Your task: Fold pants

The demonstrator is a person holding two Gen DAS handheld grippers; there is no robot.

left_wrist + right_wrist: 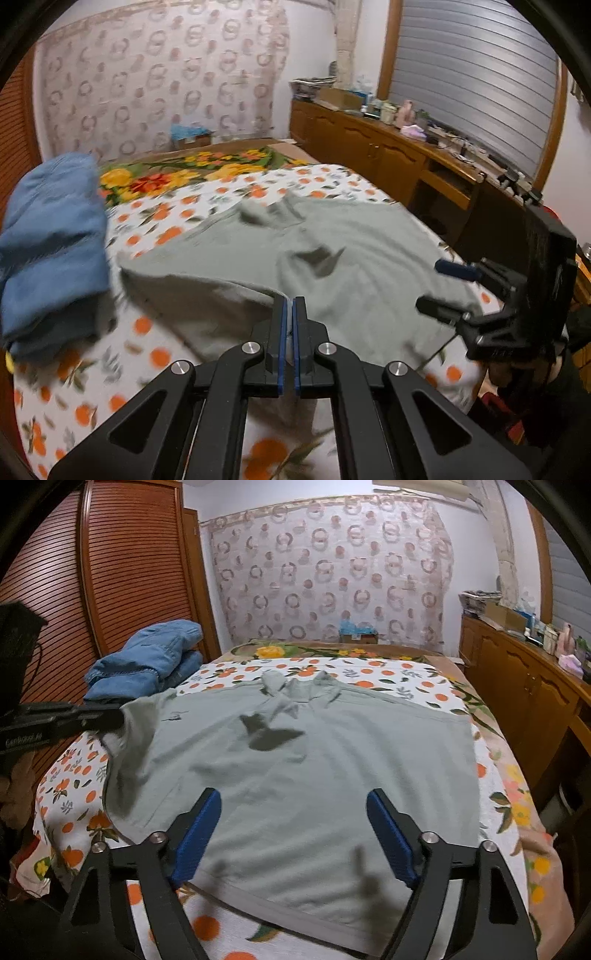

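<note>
Across the middle of both frames we see a grey-green garment (pixel 314 775) spread flat on a bed sheet printed with oranges (pixel 388 675). It shows a collar at its far end and a short sleeve at the left of the right wrist frame, so it reads more as a shirt than as pants; we cannot tell otherwise.

In the lower centre of the left wrist frame our left gripper (pixel 289 306) has its jaws drawn together, the blue pads nearly meeting, with an edge of the grey-green garment (pixel 332 243) rising to them. The fabric appears pinched between the pads. In the right wrist frame the same gripper enters from the left edge (pixel 110 716), its tip at the sleeve, which is lifted and bunched there.

In the lower part of the right wrist frame our right gripper (pixel 293 801) holds its jaws wide apart above the near half of the garment, with nothing between them. At the right edge of the left wrist frame we see this gripper from the side (pixel 439 284), its two fingers spread and hanging over the garment's right border.

At the left of the left wrist frame lies a pile of blue denim (pixel 51 243), blurred; in the right wrist frame the same pile (pixel 147 661) sits in the upper left, just beside the garment's far left corner. A floral blanket (pixel 184 173) covers the far end of the bed, and a wooden sideboard (pixel 524 686) runs along the right.
</note>
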